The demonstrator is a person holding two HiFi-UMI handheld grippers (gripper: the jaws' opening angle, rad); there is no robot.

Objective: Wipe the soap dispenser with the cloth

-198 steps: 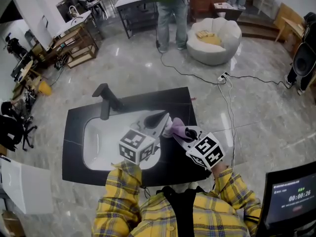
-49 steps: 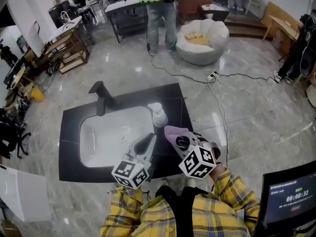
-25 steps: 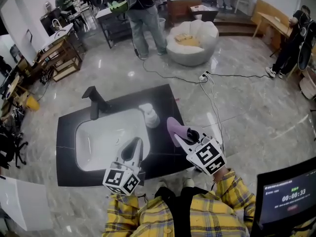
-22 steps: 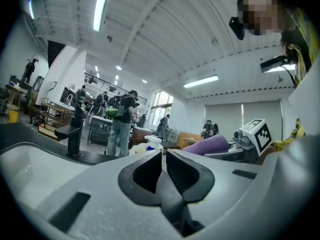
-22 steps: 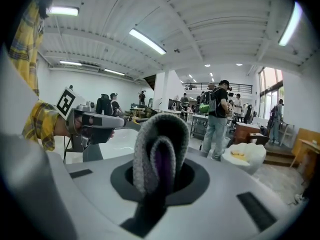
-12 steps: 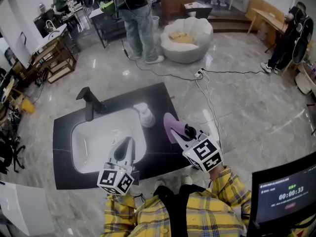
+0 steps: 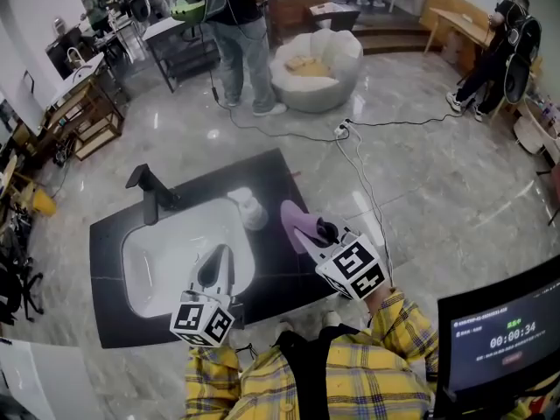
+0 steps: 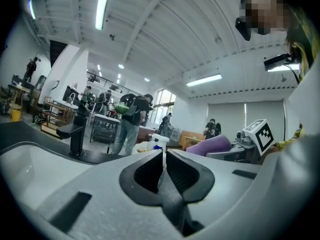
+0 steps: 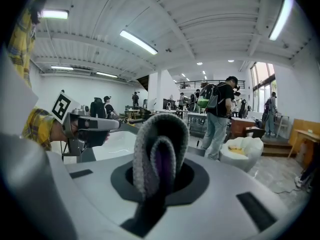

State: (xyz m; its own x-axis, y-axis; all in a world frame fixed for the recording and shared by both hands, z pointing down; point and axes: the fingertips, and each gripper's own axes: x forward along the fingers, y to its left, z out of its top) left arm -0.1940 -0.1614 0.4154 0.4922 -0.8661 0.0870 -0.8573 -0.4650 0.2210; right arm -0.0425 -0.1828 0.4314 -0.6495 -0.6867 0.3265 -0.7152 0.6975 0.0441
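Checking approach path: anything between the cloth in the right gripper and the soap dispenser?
Nothing; head view shows only bare black countertop between the cloth and the soap dispenser.

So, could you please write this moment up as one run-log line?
left gripper: shut, empty, at sink rim | right gripper: shut on purple cloth | soap dispenser: upright on counter, apart from cloth

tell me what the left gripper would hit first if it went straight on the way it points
Most likely the soap dispenser: it stands right in line beyond the shut jaws of the left gripper, by the far corner of the sink. Depth is unclear.
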